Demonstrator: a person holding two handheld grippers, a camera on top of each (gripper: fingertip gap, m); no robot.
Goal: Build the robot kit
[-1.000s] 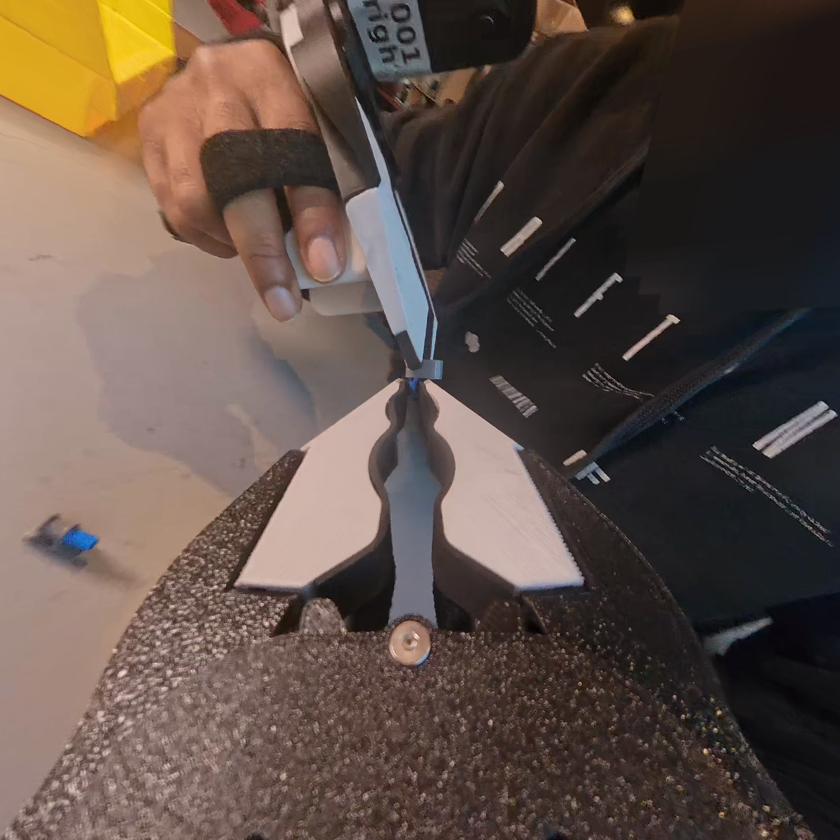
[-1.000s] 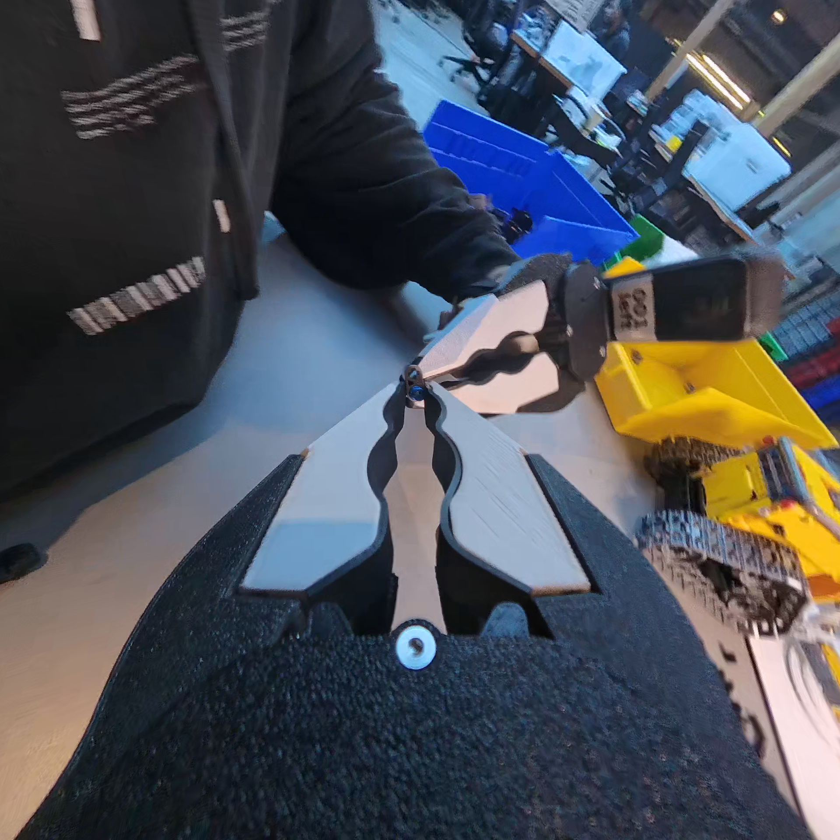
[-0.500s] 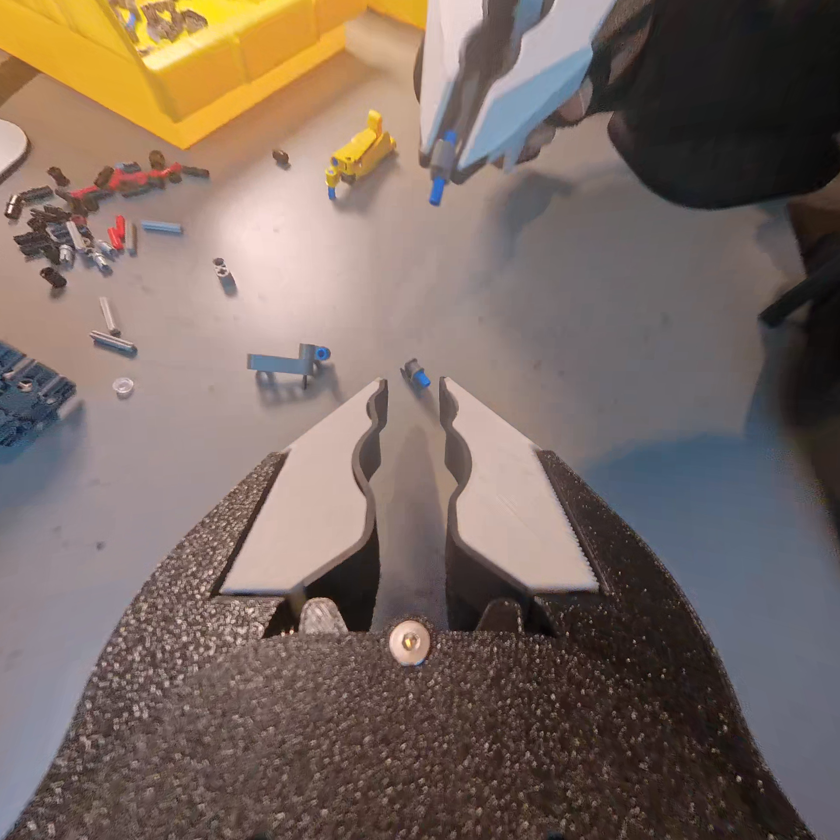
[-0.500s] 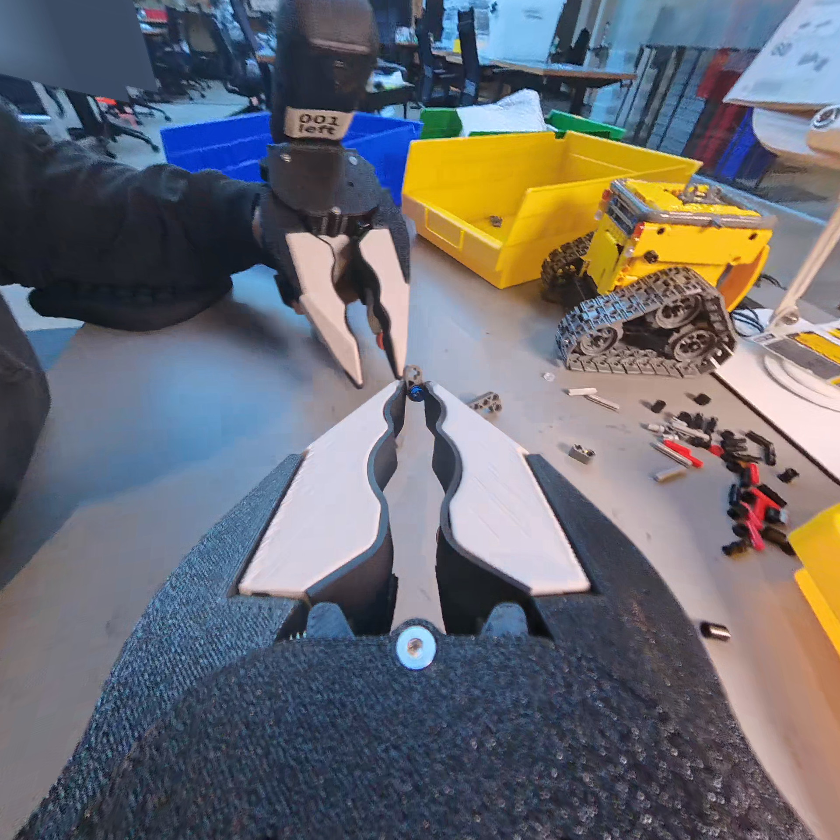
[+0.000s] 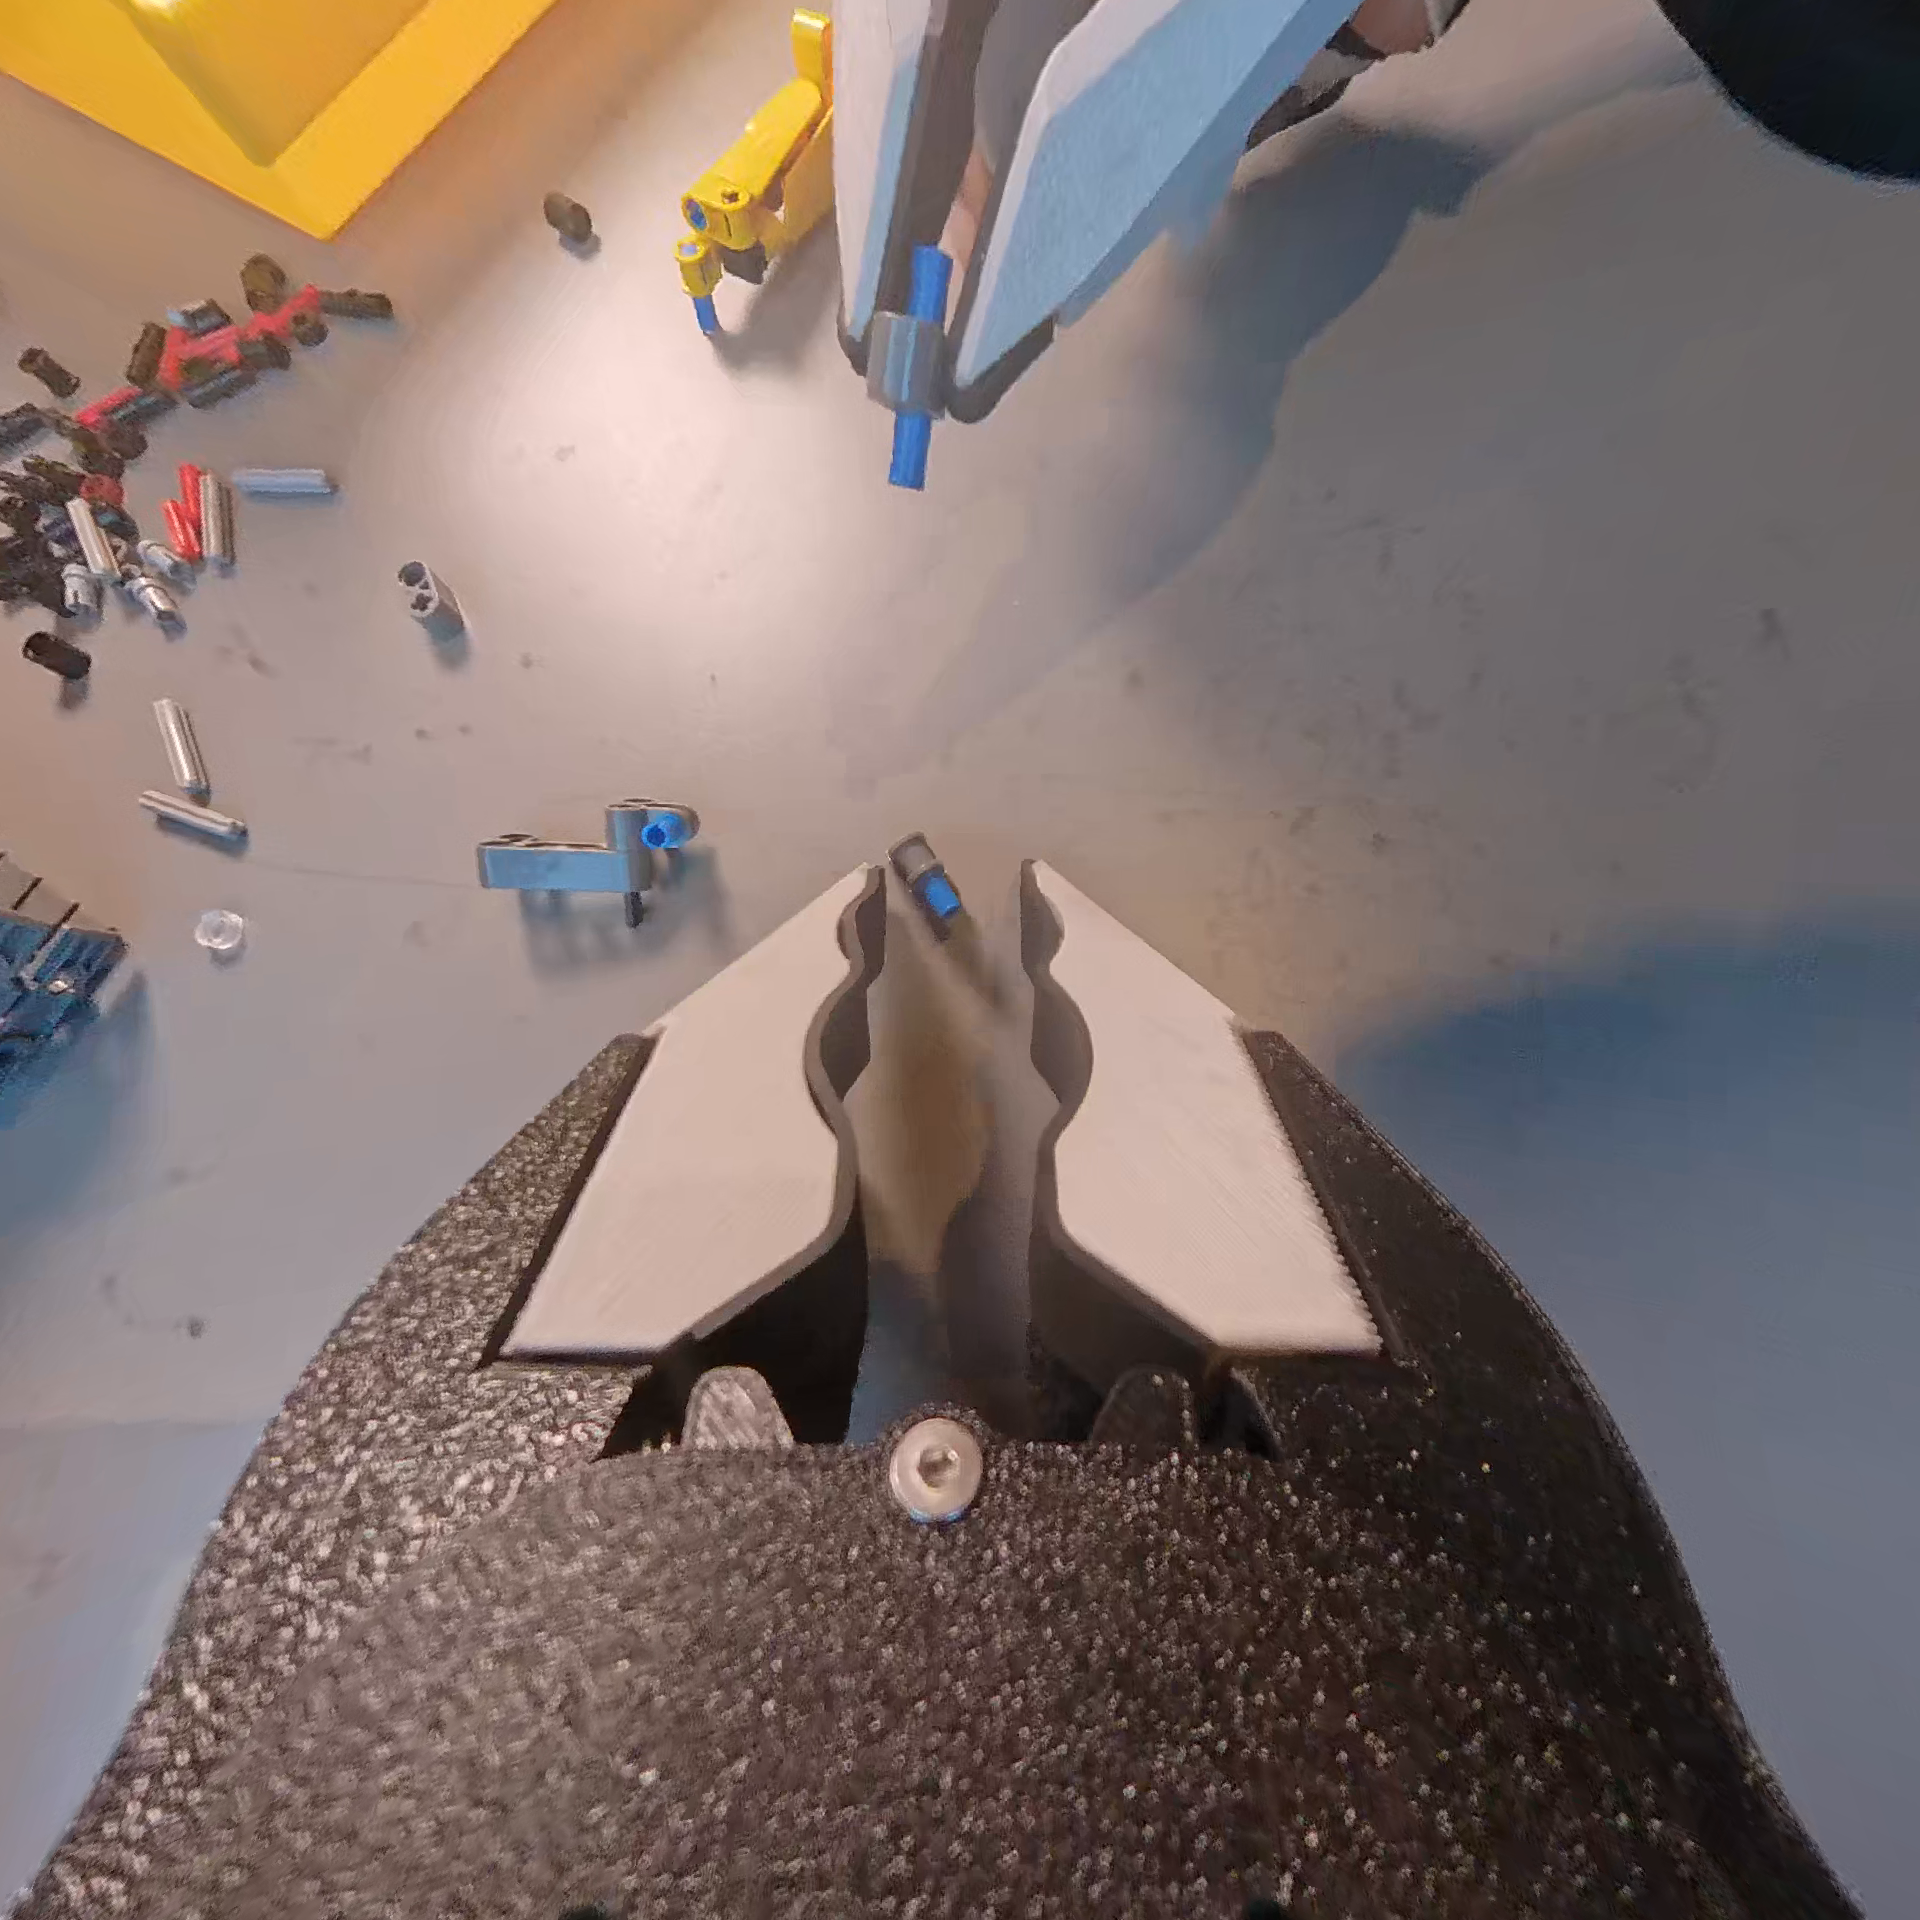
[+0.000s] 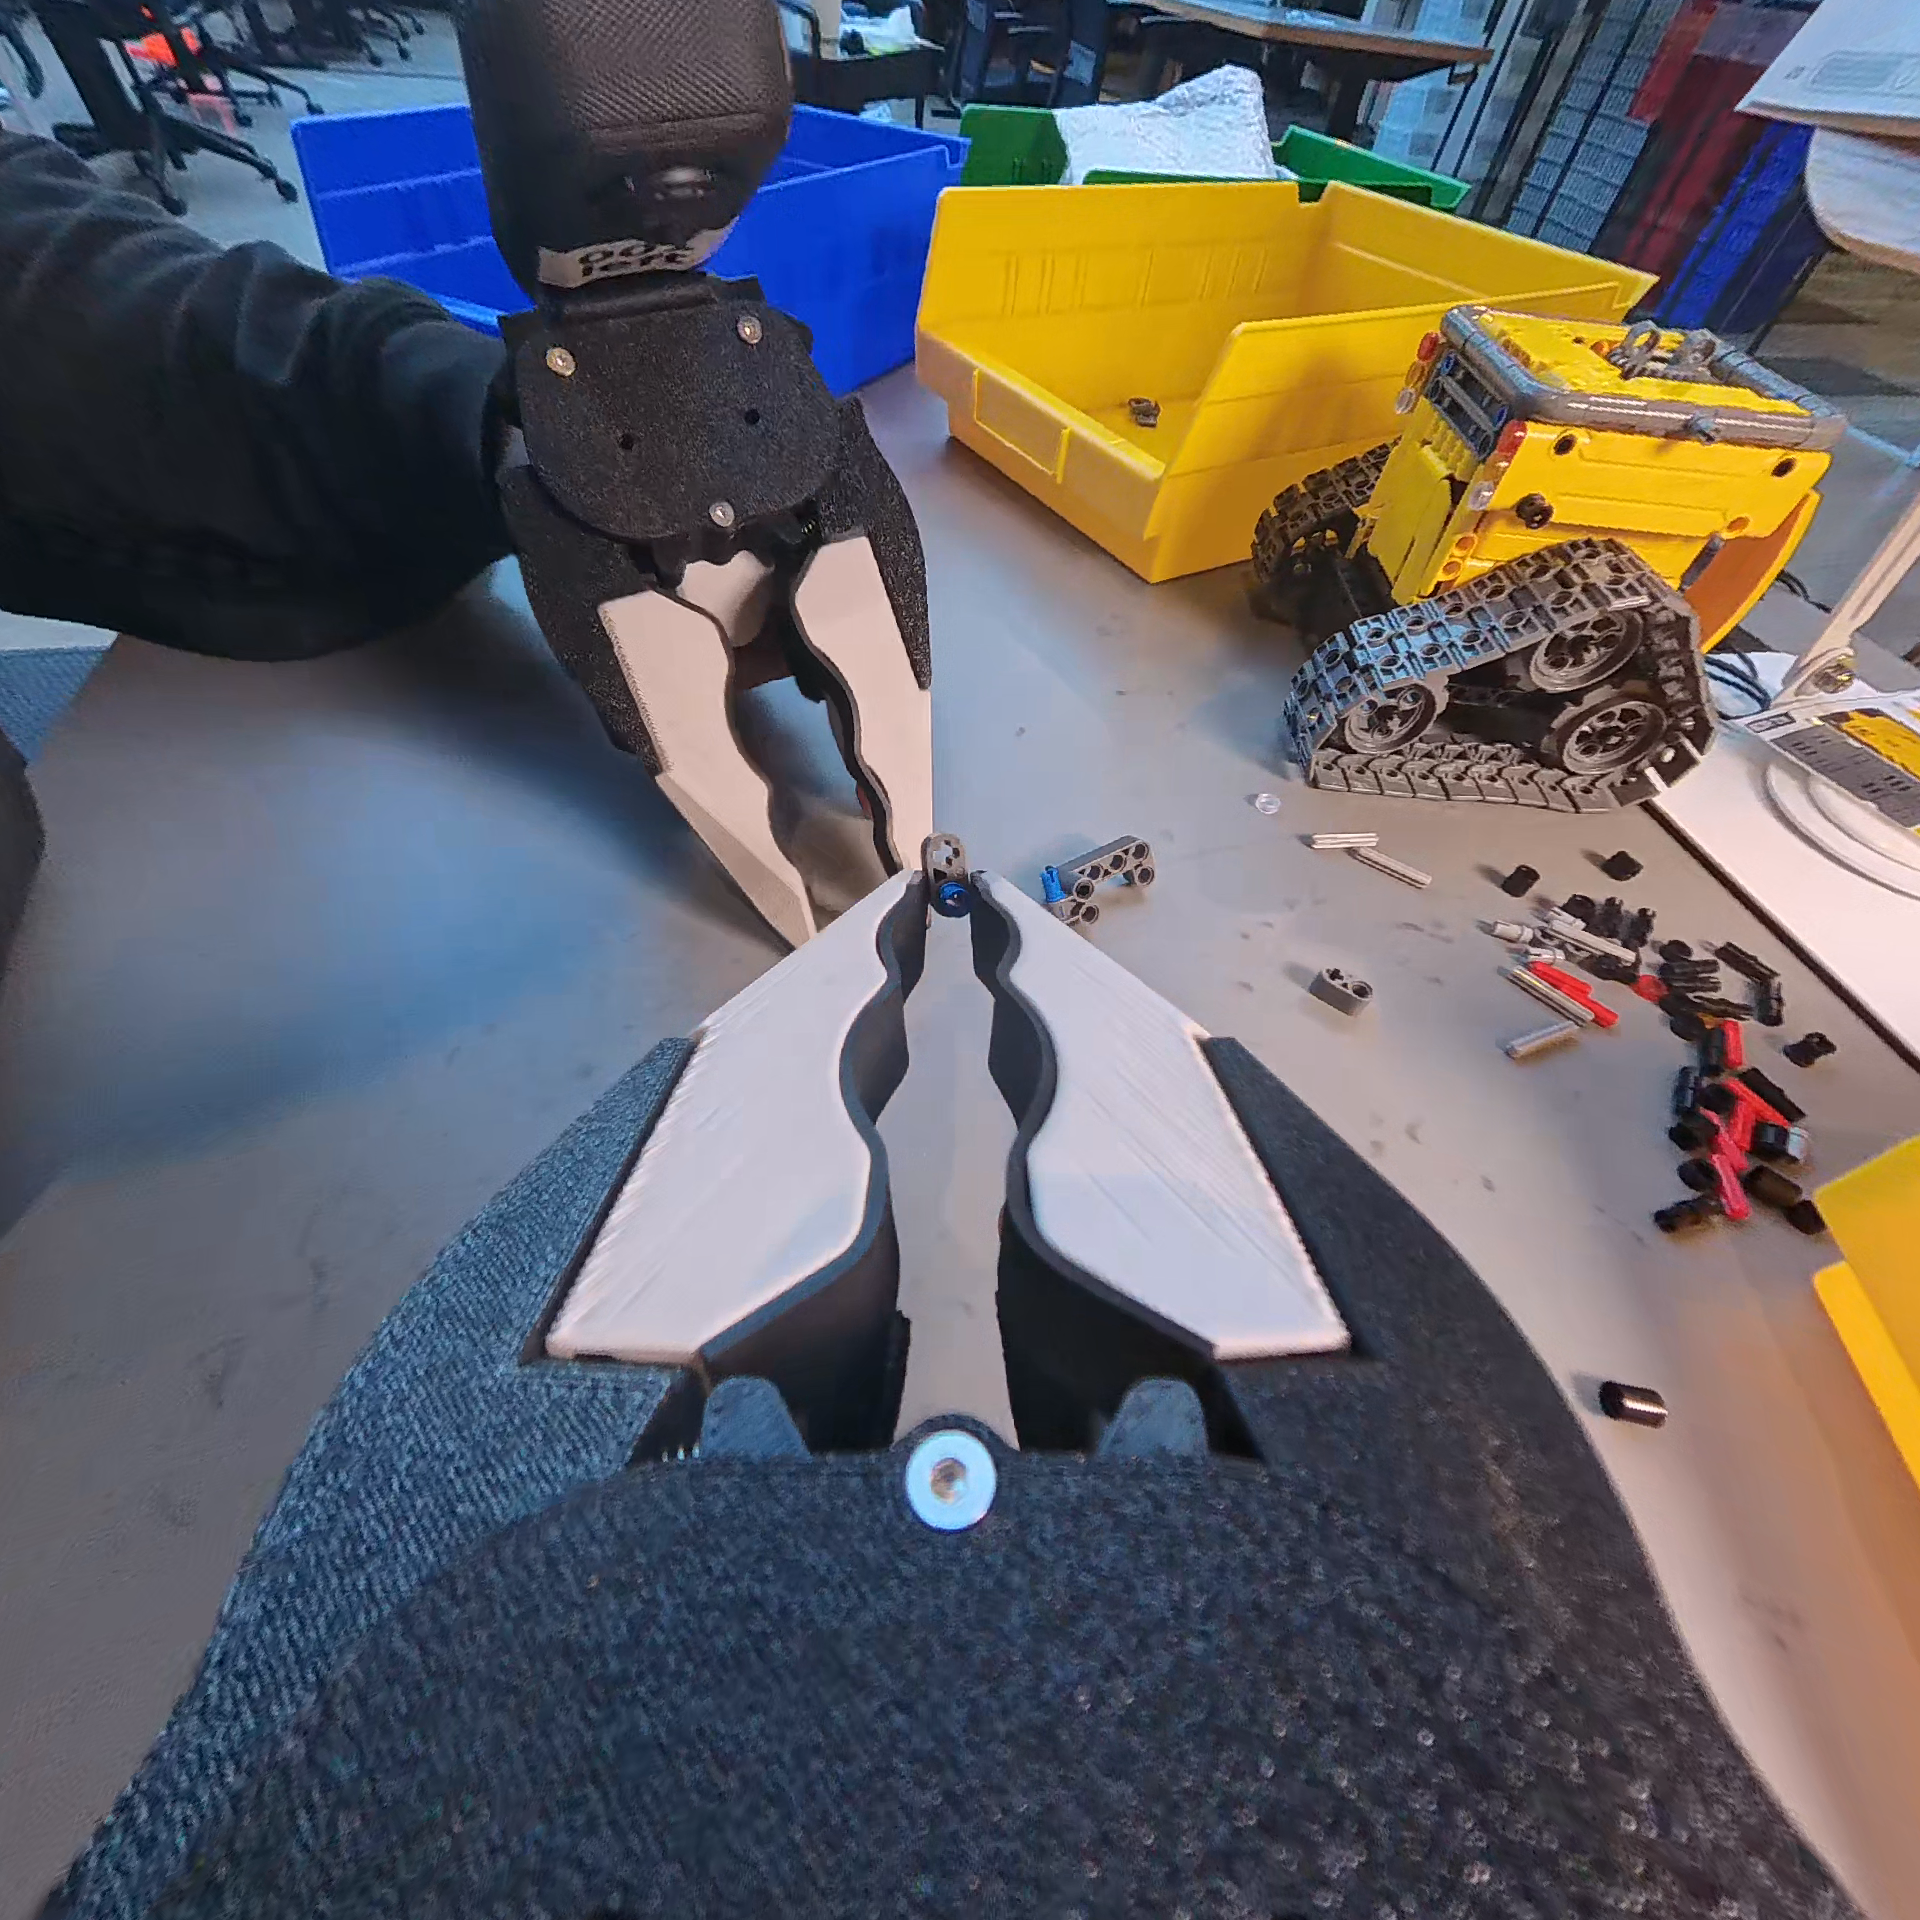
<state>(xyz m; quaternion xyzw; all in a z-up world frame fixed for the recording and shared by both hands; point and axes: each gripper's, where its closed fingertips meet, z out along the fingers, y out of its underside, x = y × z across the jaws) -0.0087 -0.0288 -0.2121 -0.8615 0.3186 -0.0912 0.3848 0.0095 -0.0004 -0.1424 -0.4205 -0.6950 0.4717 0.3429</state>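
Observation:
My left gripper (image 5: 948, 873) is open and points down at the grey table (image 5: 1455, 675). A small dark-grey-and-blue pin (image 5: 925, 878) lies on the table between its fingertips, nearer the left one. My right gripper (image 6: 945, 883) is shut on a small grey connector with a blue pin through it (image 6: 943, 873). In the left wrist view the right gripper (image 5: 909, 364) hangs above the table with that connector (image 5: 906, 358) at its tips. The right wrist view shows the left gripper (image 6: 847, 899) open, just left of my right fingertips.
A grey angled beam with a blue pin (image 5: 582, 857) lies left of the left gripper and shows in the right wrist view (image 6: 1101, 878). Loose red, black and grey pins (image 6: 1714, 1060), a yellow tracked model (image 6: 1538, 582), a yellow bin (image 6: 1195, 343), a blue bin (image 6: 831, 218), a small yellow assembly (image 5: 753, 197). Both grippers' tips are roughly 20 cm from the yellow tracked model (image 6: 1538, 582).
The two grippers met tip to tip in front of the person's torso. The left one has opened and swung down over the table. The right one still grips the connector.

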